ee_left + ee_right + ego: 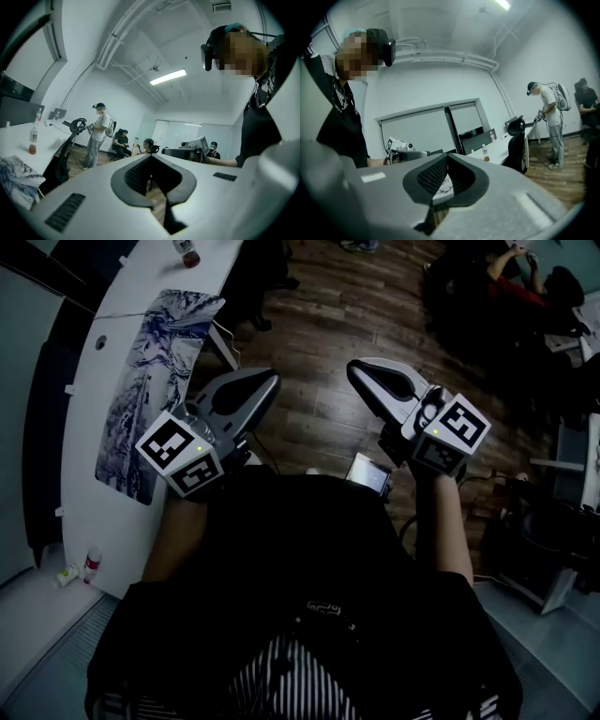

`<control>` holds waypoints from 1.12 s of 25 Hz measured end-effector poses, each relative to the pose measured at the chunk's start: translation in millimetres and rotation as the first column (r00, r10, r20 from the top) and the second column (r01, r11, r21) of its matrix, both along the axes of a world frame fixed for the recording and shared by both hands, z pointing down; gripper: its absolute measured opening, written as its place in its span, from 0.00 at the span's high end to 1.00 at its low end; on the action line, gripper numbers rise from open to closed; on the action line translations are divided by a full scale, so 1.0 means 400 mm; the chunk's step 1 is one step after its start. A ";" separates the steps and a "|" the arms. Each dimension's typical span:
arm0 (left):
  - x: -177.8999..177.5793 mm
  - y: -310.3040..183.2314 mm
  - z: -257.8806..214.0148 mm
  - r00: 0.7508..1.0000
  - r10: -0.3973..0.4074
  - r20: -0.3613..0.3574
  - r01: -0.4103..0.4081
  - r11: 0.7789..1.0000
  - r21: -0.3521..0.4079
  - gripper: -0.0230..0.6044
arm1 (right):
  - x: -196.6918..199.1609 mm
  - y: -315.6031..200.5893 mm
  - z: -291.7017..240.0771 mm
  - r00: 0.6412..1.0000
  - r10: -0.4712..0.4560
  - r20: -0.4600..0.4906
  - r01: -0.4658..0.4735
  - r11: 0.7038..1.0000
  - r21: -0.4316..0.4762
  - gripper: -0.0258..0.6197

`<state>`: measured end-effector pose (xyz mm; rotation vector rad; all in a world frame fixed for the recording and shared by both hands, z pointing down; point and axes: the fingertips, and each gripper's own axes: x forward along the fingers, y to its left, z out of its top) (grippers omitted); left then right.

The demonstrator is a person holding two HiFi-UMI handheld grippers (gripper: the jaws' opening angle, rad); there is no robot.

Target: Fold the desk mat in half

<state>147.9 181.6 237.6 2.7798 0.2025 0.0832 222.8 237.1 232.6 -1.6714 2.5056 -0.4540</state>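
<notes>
I read the desk mat (pixel 155 390) as a soft, matt, cloth-like sheet printed in blue-and-white marbling. The desk (pixel 82 427) is smooth white with a faint sheen. The floor (pixel 319 324) is dark wood planking, lightly glossy. The left tool (pixel 255 382) and right tool (pixel 364 371) have smooth matt grey plastic shells with black ribbed pads (pixel 432 176).

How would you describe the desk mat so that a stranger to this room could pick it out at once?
Find the long white desk running up the left of the head view. Lying flat along it is the desk mat. Unlike the far bottle and the near bottle at the desk's ends, it is a flat sheet printed in marbled blue and white.
</notes>
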 end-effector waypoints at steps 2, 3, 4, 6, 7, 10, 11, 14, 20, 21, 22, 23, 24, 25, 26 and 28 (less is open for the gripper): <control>-0.017 -0.047 0.001 1.000 0.005 0.000 -0.005 1.000 0.010 0.95 | -0.022 -0.052 -0.011 1.000 -0.001 -0.012 0.001 1.000 -0.001 0.95; -0.026 -0.070 0.002 1.000 0.004 -0.002 -0.004 1.000 0.009 0.95 | -0.034 -0.077 -0.014 1.000 -0.003 -0.017 0.003 1.000 -0.006 0.95; -0.036 -0.093 0.002 1.000 0.002 -0.003 -0.002 1.000 0.005 0.95 | -0.047 -0.101 -0.017 1.000 -0.003 -0.020 0.003 1.000 -0.014 0.95; -0.056 -0.138 -0.001 1.000 -0.003 -0.005 0.003 1.000 -0.001 0.95 | -0.071 -0.149 -0.021 1.000 -0.003 -0.022 0.002 0.999 -0.036 0.95; -0.065 -0.160 -0.004 1.000 -0.001 -0.002 0.001 1.000 0.005 0.95 | -0.084 -0.176 -0.026 1.000 -0.008 -0.026 0.007 0.999 -0.035 0.95; -0.088 -0.216 -0.014 1.000 0.021 0.005 -0.022 0.999 0.049 0.95 | -0.119 -0.260 -0.039 0.999 -0.031 -0.041 0.030 0.999 -0.020 0.95; -0.098 -0.227 -0.015 0.999 0.033 0.002 -0.033 0.998 0.054 0.95 | -0.131 -0.282 -0.038 0.998 -0.035 -0.043 0.034 0.999 -0.026 0.95; -0.148 -0.255 -0.005 0.999 0.053 -0.005 -0.053 0.998 0.031 0.95 | -0.175 -0.337 -0.031 0.998 -0.045 -0.033 0.044 0.999 -0.031 0.95; -0.244 -0.311 0.057 0.997 0.070 0.027 -0.070 0.997 0.023 0.95 | -0.273 -0.434 0.009 0.997 -0.075 -0.016 0.074 0.995 -0.059 0.95; -0.254 -0.324 0.066 0.998 0.062 0.031 -0.062 0.998 0.016 0.95 | -0.286 -0.449 0.017 0.997 -0.081 -0.015 0.080 0.995 -0.065 0.95; -0.265 -0.338 0.074 0.998 0.048 0.033 -0.048 0.999 0.003 0.95 | -0.301 -0.462 0.024 0.996 -0.089 -0.015 0.087 0.994 -0.072 0.95; -0.276 -0.352 0.080 0.999 0.032 0.031 -0.032 0.999 -0.016 0.95 | -0.316 -0.472 0.030 0.995 -0.098 -0.013 0.097 0.992 -0.080 0.95; -0.287 -0.365 0.083 0.999 0.016 0.029 -0.015 0.999 -0.037 0.95 | -0.328 -0.479 0.035 0.994 -0.107 -0.012 0.105 0.990 -0.090 0.95; -0.296 -0.375 0.084 1.000 0.001 0.025 0.000 0.998 -0.056 0.95 | -0.337 -0.486 0.036 0.993 -0.115 -0.013 0.113 0.989 -0.096 0.95; -0.303 -0.385 0.084 1.000 -0.010 0.019 0.011 0.998 -0.069 0.95 | -0.342 -0.495 0.034 0.992 -0.122 -0.014 0.120 0.988 -0.093 0.95; -0.311 -0.400 0.081 1.000 -0.024 0.007 0.025 0.997 -0.080 0.95 | -0.347 -0.515 0.027 0.991 -0.133 -0.019 0.131 0.988 -0.083 0.95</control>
